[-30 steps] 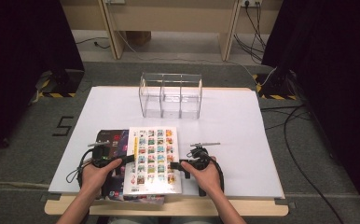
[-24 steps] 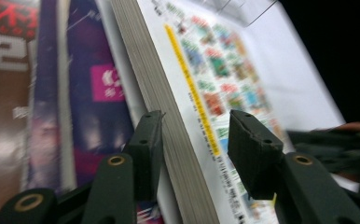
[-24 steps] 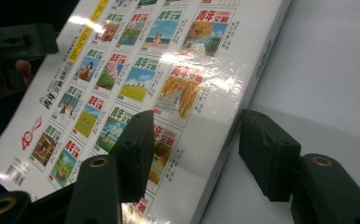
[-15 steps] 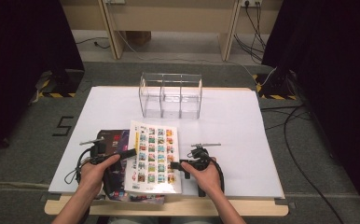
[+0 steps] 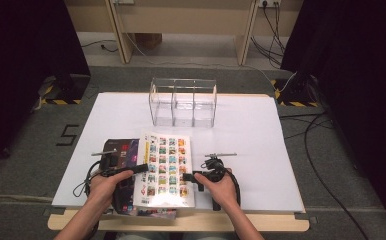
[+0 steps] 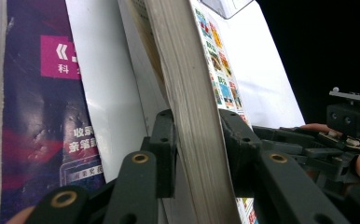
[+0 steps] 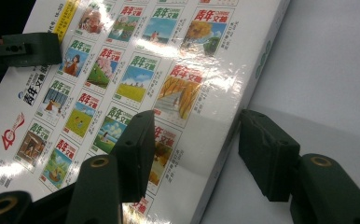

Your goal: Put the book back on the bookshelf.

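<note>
White paper covers the table [image 5: 261, 150] where a person works with two hand-held grippers, a clear plastic three-compartment organiser [image 5: 183, 102] standing empty at the far edge. At the near edge lies a thick white-covered book printed with a grid of small colourful pictures [image 5: 165, 167], its left side overlapping a dark purple-covered book [image 5: 123, 150] that lies beneath it.

The left gripper [image 5: 140, 168] comes in from the left side of the white book, and its jaws have just been closing. Seen from the left gripper view, the book's page edge [image 6: 187, 107] stands between the two black jaws, with both pads set against it, one on the picture cover and one on the underside. The purple cover [image 6: 29, 107] shows behind, bearing a magenta label with white characters.

The right gripper [image 5: 193, 177] sits at the white book's right edge. From the right gripper view, its jaws stand wide apart: one hangs over the glossy cover [image 7: 136, 79] and the other lies beside the book's edge over the white table surface [image 7: 336, 74], not clamping it.
</note>
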The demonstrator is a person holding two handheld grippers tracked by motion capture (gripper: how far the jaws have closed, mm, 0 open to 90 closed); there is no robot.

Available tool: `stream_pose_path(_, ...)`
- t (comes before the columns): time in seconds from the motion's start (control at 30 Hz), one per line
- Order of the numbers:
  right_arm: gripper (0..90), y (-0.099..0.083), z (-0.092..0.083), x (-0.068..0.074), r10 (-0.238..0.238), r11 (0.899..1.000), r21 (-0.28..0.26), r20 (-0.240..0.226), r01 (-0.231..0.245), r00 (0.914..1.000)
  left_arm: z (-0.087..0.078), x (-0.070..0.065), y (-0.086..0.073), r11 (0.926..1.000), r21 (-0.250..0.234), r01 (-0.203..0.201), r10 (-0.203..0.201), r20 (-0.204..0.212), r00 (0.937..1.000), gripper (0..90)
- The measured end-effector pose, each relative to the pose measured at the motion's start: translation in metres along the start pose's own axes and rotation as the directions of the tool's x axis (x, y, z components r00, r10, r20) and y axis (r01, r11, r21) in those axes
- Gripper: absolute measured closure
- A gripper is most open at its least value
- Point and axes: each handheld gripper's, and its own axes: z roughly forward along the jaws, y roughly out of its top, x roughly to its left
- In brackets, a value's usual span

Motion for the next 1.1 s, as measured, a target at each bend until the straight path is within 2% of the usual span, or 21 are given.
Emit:
stream_pose_path(0.03,46.9,0.001,0.000,0.000,-0.003,1.000,0.004,-0.001,0.003,1.0000,0.000,0.001,0.000,1.0000,-0.003,0.007,-0.007,0.012,0.9999,70.8)
stream_pose_path(0.1,46.8,0.003,0.000,-0.002,-0.005,1.000,0.018,-0.013,0.005,0.9999,-0.001,0.004,0.001,1.0000,0.000,-0.008,0.008,0.029,0.9996,72.1)
stream_pose_path(0.13,46.6,0.007,-0.001,-0.004,-0.006,1.000,0.030,-0.034,0.008,0.9994,-0.004,0.005,0.003,0.9987,0.003,-0.051,0.051,0.030,0.9983,72.8)
stream_pose_path(0.17,46.6,0.007,-0.001,-0.004,-0.006,1.000,0.030,-0.034,0.008,0.9994,-0.004,0.005,0.003,0.9987,0.003,-0.051,0.051,0.030,0.9983,73.0)
stream_pose_path(0.2,45.0,0.016,0.000,-0.005,-0.036,0.999,0.020,0.003,0.036,0.9994,-0.006,0.004,0.004,0.9961,0.000,-0.088,0.088,0.021,0.9959,73.4)
stream_pose_path(0.23,45.0,0.016,0.000,-0.005,-0.036,0.999,0.020,0.003,0.036,0.9994,-0.008,0.003,0.005,0.9933,-0.004,-0.116,0.116,0.017,0.9931,73.4)
stream_pose_path(0.27,44.1,0.026,0.000,-0.007,-0.033,0.999,0.009,-0.002,0.033,0.9995,-0.010,0.003,0.005,0.9862,-0.008,-0.165,0.165,0.013,0.9862,73.8)
stream_pose_path(0.3,44.1,0.026,0.000,-0.007,-0.033,0.999,0.009,-0.002,0.033,0.9995,-0.011,0.004,0.004,0.9843,-0.006,-0.176,0.176,0.013,0.9842,73.8)
stream_pose_path(0.33,43.6,0.034,0.003,-0.010,-0.023,1.000,0.007,0.001,0.023,0.9997,-0.012,0.006,0.003,0.9855,-0.008,-0.170,0.170,0.016,0.9854,73.9)
stream_pose_path(0.43,42.9,0.042,0.008,-0.012,-0.023,1.000,0.018,0.002,0.023,0.9997,-0.016,0.015,0.001,0.9904,-0.009,-0.138,0.138,0.014,0.9903,73.9)
stream_pose_path(0.47,42.9,0.049,0.013,-0.012,-0.005,1.000,0.027,-0.002,0.005,1.0000,-0.018,0.019,0.000,0.9920,-0.011,-0.126,0.126,0.015,0.9919,73.9)
stream_pose_path(0.7,42.0,0.061,0.036,-0.009,0.013,0.998,0.059,-0.026,-0.011,0.9996,-0.023,0.023,0.000,0.9929,-0.009,-0.119,0.119,-0.002,0.9929,73.8)
stream_pose_path(0.73,39.6,0.062,0.042,-0.009,0.034,0.997,0.072,-0.047,-0.031,0.9983,-0.023,0.024,0.000,0.9931,-0.007,-0.117,0.117,-0.001,0.9931,73.7)
stream_pose_path(0.77,39.6,0.062,0.042,-0.009,0.034,0.997,0.072,-0.047,-0.031,0.9983,-0.023,0.024,0.000,0.9931,-0.007,-0.117,0.117,-0.001,0.9931,73.7)
stream_pose_path(0.87,39.9,0.063,0.045,-0.010,0.063,0.996,0.070,-0.069,-0.058,0.9957,-0.023,0.025,0.000,0.9942,-0.011,-0.107,0.107,0.004,0.9942,73.7)
stream_pose_path(1.0,41.4,0.066,0.047,-0.018,0.122,0.991,0.070,-0.119,-0.114,0.9854,-0.023,0.026,-0.001,0.9946,-0.016,-0.102,0.102,0.006,0.9947,73.8)
stream_pose_path(1.1,42.1,0.066,0.047,-0.018,0.145,0.988,0.076,-0.119,-0.136,0.9823,-0.023,0.025,-0.001,0.9945,-0.011,-0.104,0.104,-0.001,0.9946,73.8)
